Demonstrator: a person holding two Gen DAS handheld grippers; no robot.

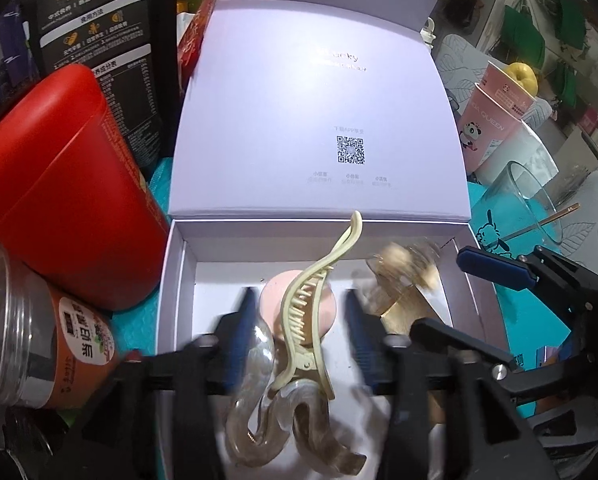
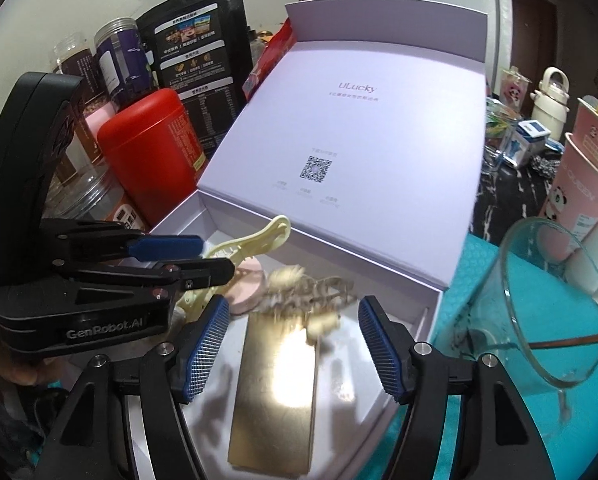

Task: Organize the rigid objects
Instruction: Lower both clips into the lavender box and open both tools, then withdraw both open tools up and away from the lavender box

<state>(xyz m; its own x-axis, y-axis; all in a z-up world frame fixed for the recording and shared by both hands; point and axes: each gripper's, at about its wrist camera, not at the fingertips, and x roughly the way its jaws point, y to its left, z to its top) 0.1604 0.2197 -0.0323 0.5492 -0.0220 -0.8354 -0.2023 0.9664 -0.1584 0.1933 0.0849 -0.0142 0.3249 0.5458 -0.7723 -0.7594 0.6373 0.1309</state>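
Hair clips (image 1: pixel 311 304) inside box (image 1: pixel 175 280), canister (image 1: pixel 59 184) left.

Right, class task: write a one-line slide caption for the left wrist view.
Open left hand-held gripper above a cream hair clip and marbled claw clip in the white gift box.

A lived-in home tabletop is showing itself: snack jars (image 2: pixel 111 64) crowding at ten o'clock, a red tin (image 2: pixel 151 156) beside them, pink paper cups (image 2: pixel 583 168) standing at three o'clock.
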